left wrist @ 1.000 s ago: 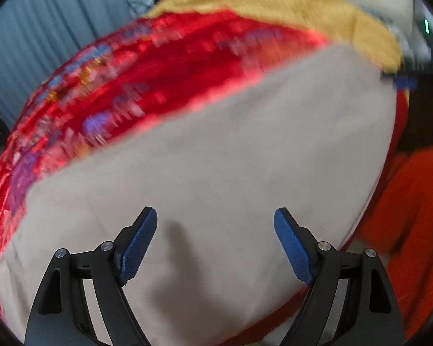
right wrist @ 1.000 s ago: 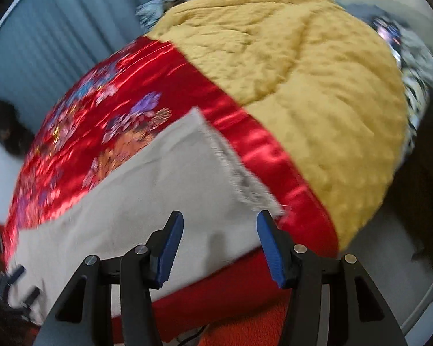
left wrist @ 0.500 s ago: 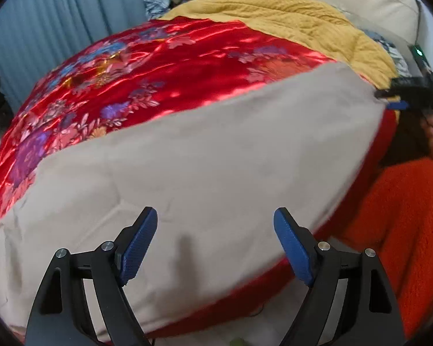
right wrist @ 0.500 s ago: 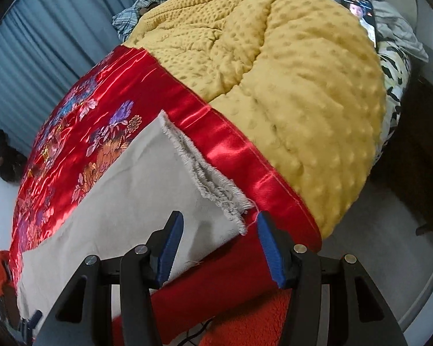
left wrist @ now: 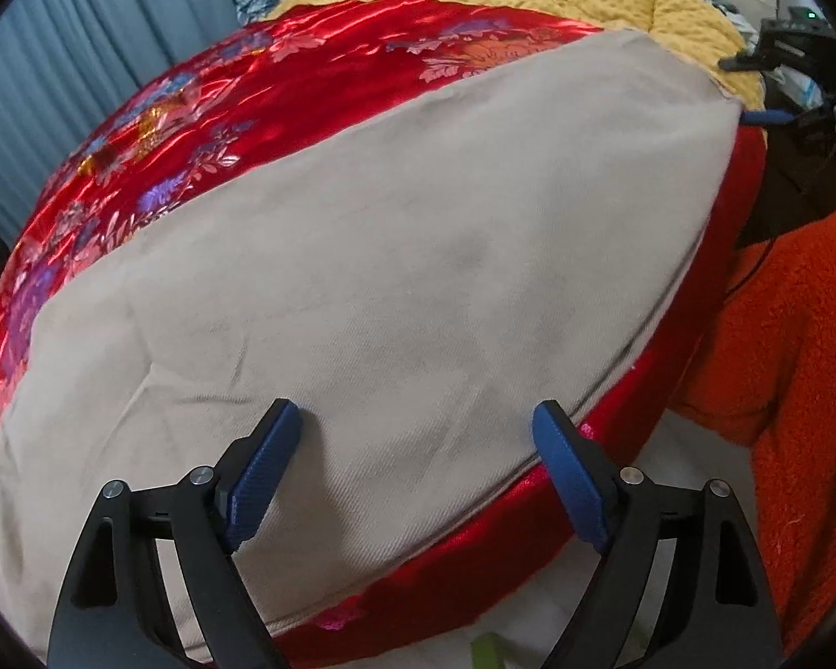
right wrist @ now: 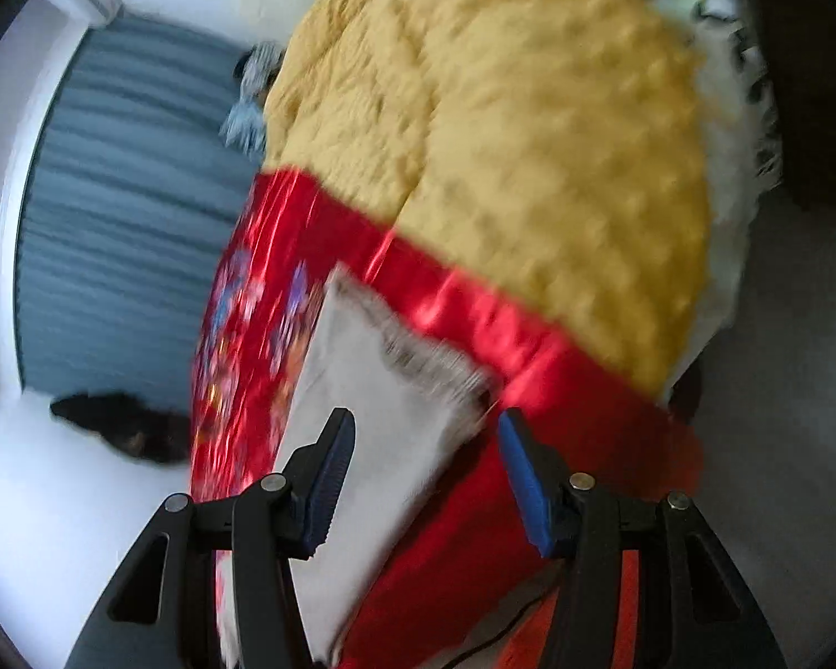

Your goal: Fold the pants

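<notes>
On the bed, the beige pants [left wrist: 395, 256] are lying flat across the red satin cover [left wrist: 239, 95], close along its near edge. The left gripper [left wrist: 418, 440] is hovering over the wide end with its jaws opening and nothing between them; the right gripper [right wrist: 426, 463] is standing about half open and empty above the frayed hem [right wrist: 423, 357], in a blurred view. A good grasp probably means each gripper pinching both cloth layers right at the near edge, without catching the satin beneath. The yellow blanket [right wrist: 518, 134] is crowding the far side beyond the hem, while the red cover behind the pants is giving open room for the fold.
</notes>
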`<act>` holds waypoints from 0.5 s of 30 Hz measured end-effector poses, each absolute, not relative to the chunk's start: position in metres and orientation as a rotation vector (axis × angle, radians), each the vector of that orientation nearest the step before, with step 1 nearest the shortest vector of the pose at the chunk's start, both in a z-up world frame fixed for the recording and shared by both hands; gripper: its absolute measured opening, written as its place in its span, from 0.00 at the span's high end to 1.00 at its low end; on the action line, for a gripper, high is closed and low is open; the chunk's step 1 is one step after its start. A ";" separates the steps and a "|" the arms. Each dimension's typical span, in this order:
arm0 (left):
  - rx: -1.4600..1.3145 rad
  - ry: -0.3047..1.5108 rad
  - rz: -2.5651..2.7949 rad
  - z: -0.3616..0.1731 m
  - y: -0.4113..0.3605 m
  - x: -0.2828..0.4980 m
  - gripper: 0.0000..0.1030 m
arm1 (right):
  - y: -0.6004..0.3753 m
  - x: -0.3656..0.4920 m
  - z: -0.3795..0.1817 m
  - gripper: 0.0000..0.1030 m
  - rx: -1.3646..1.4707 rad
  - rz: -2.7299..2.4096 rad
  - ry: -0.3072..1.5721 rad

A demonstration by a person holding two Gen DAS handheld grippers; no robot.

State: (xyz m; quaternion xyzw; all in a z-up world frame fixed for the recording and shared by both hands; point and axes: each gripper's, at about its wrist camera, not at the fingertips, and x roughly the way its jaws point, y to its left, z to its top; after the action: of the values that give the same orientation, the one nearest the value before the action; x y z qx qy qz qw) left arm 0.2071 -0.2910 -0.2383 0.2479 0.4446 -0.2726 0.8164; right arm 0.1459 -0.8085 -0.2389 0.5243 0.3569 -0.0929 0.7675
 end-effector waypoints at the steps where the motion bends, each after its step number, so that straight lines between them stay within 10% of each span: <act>1: 0.517 0.952 -0.579 -0.237 -0.291 0.208 0.16 | -0.804 0.155 -0.241 0.47 1.114 -0.195 0.822; 7: 0.506 0.960 -0.580 -0.237 -0.287 0.211 0.15 | -0.786 0.171 -0.227 0.54 0.915 -0.296 0.918; 9: 0.512 0.956 -0.573 -0.236 -0.288 0.209 0.15 | -0.784 0.177 -0.226 0.96 0.847 -0.315 0.957; 15: 0.504 0.892 -0.566 -0.222 -0.291 0.203 0.15 | -0.761 0.186 -0.172 0.97 0.558 -0.275 0.848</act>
State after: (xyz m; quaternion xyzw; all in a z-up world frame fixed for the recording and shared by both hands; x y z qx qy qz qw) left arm 0.2030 -0.2910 -0.2222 0.2379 0.4210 -0.2670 0.8336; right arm 0.1861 -0.7611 -0.1722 0.2664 0.4047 -0.1313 0.8649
